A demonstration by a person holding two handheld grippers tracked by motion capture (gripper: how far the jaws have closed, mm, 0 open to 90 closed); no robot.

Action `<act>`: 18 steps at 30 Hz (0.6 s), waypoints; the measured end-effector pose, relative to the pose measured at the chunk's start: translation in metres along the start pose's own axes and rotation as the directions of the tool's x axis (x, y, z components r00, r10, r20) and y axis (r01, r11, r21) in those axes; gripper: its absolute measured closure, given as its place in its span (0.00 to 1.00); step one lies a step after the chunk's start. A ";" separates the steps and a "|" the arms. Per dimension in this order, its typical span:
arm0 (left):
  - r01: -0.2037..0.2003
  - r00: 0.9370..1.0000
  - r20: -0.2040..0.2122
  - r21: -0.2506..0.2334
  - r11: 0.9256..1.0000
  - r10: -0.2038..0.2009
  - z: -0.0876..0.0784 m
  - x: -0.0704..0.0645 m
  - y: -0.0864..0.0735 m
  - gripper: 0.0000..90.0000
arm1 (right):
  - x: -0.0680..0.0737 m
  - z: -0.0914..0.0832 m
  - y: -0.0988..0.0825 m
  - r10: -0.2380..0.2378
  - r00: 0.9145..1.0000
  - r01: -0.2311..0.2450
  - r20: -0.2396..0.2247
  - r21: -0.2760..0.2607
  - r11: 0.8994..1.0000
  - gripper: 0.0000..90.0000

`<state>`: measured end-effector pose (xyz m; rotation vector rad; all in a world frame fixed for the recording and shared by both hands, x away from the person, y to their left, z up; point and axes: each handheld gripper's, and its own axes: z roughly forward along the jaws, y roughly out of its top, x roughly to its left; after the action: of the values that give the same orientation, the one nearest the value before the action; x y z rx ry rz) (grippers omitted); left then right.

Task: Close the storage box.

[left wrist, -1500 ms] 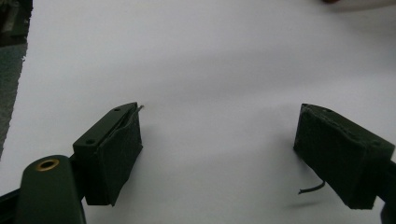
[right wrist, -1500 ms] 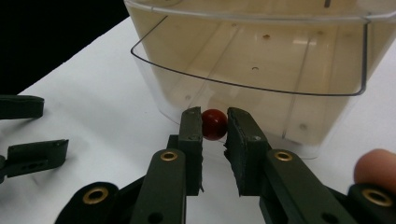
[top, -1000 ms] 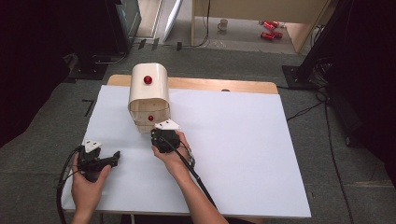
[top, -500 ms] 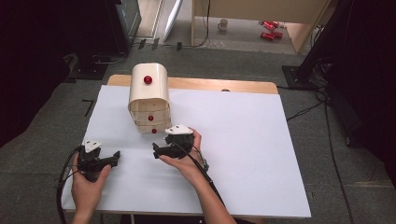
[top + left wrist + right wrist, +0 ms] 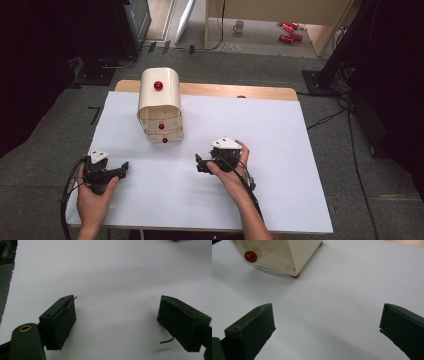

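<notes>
Small cream drawer cabinet [image 5: 160, 107] ahead-left of the right gripper [image 5: 207, 165].
Both grippers gape wide and empty; left gripper [image 5: 117, 171] lies farther off on the tabletop [image 5: 280, 150].

Grey carpet floor [image 5: 45, 165], dark surroundings, wooden table [image 5: 260, 92] under white sheet [image 5: 280, 150], black cables [image 5: 330, 118]

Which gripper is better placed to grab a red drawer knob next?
Right. The right gripper, jaws open, is nearer the small drawer cabinet and has a red knob in its view. The left gripper sits farther away.
</notes>
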<state>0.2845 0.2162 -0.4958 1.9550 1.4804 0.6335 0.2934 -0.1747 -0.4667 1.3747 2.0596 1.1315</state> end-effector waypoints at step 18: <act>-0.002 1.000 -0.001 0.000 1.000 0.002 0.000 0.000 0.000 0.17 | -0.082 -0.056 -0.049 0.082 0.986 -0.087 0.147 0.030 0.996 0.00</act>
<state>0.2844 0.2161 -0.4958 1.9568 1.4794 0.6356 0.2612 -0.2798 -0.4811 1.5282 1.9438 0.9998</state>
